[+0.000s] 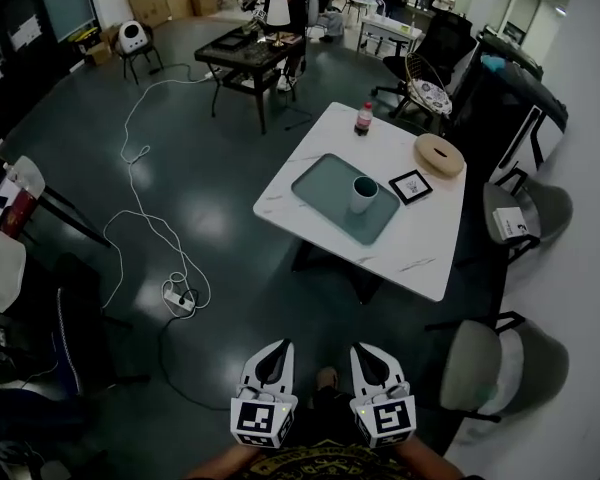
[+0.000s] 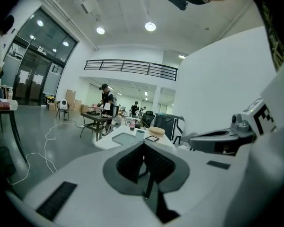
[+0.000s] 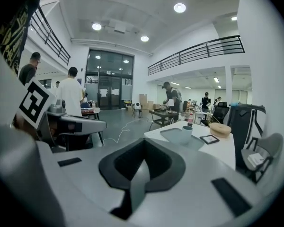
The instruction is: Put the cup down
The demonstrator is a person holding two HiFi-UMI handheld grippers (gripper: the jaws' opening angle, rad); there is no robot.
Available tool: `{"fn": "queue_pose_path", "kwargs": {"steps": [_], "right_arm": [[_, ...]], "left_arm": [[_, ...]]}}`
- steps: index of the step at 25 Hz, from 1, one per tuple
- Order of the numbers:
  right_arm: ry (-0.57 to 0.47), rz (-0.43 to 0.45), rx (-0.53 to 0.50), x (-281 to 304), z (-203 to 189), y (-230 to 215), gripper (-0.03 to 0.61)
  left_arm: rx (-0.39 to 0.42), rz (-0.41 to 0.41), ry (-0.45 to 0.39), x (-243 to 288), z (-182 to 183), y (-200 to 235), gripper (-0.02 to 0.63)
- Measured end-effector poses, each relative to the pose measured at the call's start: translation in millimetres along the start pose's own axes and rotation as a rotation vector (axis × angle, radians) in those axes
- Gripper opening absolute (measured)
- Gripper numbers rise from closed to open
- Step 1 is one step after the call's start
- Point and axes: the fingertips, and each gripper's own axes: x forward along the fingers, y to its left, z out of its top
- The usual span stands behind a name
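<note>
A white cup (image 1: 363,194) with a dark inside stands upright on a teal tray (image 1: 325,190) on the white table (image 1: 420,253), well ahead of me. Both grippers hang low near my body, far from the table. My left gripper (image 1: 278,351) and right gripper (image 1: 368,352) are side by side, each shut with nothing between the jaws. In the left gripper view the cup (image 2: 140,132) is small and distant beyond the gripper (image 2: 144,144). In the right gripper view the cup (image 3: 187,129) stands on the tray (image 3: 173,134) past the gripper (image 3: 143,142).
On the table also stand a red-capped bottle (image 1: 364,118), a round wooden box (image 1: 439,154) and a framed card (image 1: 411,186). Grey chairs (image 1: 505,363) stand to the table's right. A power strip and cable (image 1: 180,298) lie on the floor at left. A dark table (image 1: 250,53) and people are at the back.
</note>
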Motion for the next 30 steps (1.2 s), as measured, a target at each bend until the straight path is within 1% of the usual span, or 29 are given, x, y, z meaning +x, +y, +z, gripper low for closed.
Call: {"fn": "queue_pose_path", "kwargs": {"steps": [2, 3, 6, 8, 10, 12, 14, 16, 20, 23, 26, 30], "right_arm": [[0.014, -0.007, -0.011, -10, -3, 9, 0.006], [0.019, -0.001, -0.011, -13, -3, 13, 0.006], [-0.004, 0.044, -0.037, -26, 0, 26, 0.006], [-0.028, 0.078, -0.051, -33, -2, 33, 0.006], [-0.036, 0.105, -0.043, -37, -4, 39, 0.005], [-0.056, 0.119, -0.045, -43, -1, 38, 0.005], [-0.068, 0.125, -0.052, -51, -6, 31, 0.005], [-0.068, 0.119, -0.042, -58, -14, 19, 0.005], [-0.069, 0.119, 0.008, -69, -29, 8, 0.005], [-0.084, 0.100, 0.018, -76, -31, -3, 0.005], [-0.087, 0.074, 0.021, -85, -23, -16, 0.005], [-0.117, 0.079, 0.014, -86, -25, -17, 0.005]], "left_arm": [[0.010, -0.010, 0.001, -14, -2, 1, 0.011], [0.028, -0.018, 0.002, -22, 0, -1, 0.011], [0.115, -0.076, 0.026, -48, 2, -21, 0.011], [0.154, -0.104, 0.041, -57, -3, -33, 0.011], [0.147, -0.089, 0.037, -59, -6, -39, 0.011], [0.109, -0.047, 0.018, -59, -7, -43, 0.011], [0.072, -0.008, -0.001, -56, -9, -50, 0.011], [0.058, 0.010, -0.009, -52, -12, -59, 0.011], [0.074, 0.006, 0.012, -49, -18, -72, 0.011], [0.084, -0.007, 0.022, -48, -21, -84, 0.011], [0.098, -0.017, 0.018, -44, -19, -95, 0.011], [0.110, -0.026, 0.006, -42, -14, -98, 0.011]]}}
